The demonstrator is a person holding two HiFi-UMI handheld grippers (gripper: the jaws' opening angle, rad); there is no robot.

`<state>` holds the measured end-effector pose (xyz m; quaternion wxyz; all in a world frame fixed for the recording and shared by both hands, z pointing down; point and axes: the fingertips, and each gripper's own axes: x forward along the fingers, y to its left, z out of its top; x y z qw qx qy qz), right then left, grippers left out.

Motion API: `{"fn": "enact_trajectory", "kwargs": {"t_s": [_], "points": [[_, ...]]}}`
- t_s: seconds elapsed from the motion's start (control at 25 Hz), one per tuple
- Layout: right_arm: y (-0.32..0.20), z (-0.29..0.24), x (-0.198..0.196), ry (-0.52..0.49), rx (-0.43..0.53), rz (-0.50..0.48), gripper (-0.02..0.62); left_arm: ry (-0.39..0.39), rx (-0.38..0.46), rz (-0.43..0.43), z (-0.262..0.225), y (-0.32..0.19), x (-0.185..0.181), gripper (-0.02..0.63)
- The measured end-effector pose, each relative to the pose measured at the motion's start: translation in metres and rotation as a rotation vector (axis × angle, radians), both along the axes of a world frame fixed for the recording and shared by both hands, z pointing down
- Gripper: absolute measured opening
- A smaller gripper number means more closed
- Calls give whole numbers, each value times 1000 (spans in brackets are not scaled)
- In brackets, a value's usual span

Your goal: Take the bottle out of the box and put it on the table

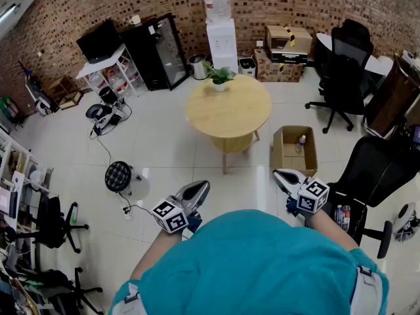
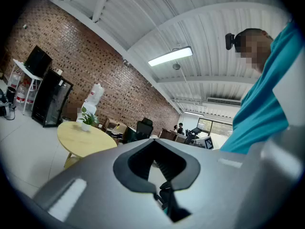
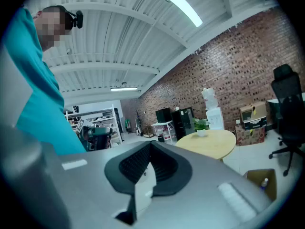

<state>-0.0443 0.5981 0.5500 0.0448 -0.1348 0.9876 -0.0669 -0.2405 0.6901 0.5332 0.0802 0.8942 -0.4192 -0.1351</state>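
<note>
In the head view a black fridge (image 1: 157, 51) stands against the brick wall at eleven o'clock from the round bench (image 1: 230, 113).

The left tongs (image 1: 200, 188) hang over the white floor at seven o'clock from the bench, clear of everything and just above the person's teal shirt (image 1: 249, 268). The left gripper view shows their jaws together at the tips with nothing between them. They point towards the bench.

The bench is bare wood except for a potted plant (image 1: 220, 76) at its twelve o'clock edge. A water dispenser (image 1: 221, 31) stands at the wall beyond the plant.

The right tongs (image 1: 278, 173) are at five o'clock from the bench. Their jaws are also pressed together and hold nothing.

The open cardboard box (image 1: 283, 155) sits on the floor at four o'clock from the bench, just past the tips of the right tongs at one o'clock. In the right gripper view the box lies low at four o'clock, apart from the tongs.

The bottle (image 1: 300, 141) is inside the box, against its wall at one o'clock. It is clear with a blue cap, and neither tongs touch it. Whether it stands or leans cannot be told.

A black office chair (image 1: 344, 71) is at two o'clock from the bench.
</note>
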Motion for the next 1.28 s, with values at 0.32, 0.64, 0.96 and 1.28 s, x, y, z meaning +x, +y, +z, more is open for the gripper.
{"fn": "enact_trajectory", "kwargs": {"t_s": [0.32,0.64,0.96,1.28], "points": [[-16,-2,47,-14,-2,-1,2,-16,17,9,0,-20,48,0],[-46,2,113,-7,35,-20,2,-32,1,19,7,-53,124,0],[-70,27,120,31,54,-41,2,-34,-15,34,25,-78,143,0],[-93,-4,-12,61,54,15,2,18,9,80,10,-112,5,0]]}}
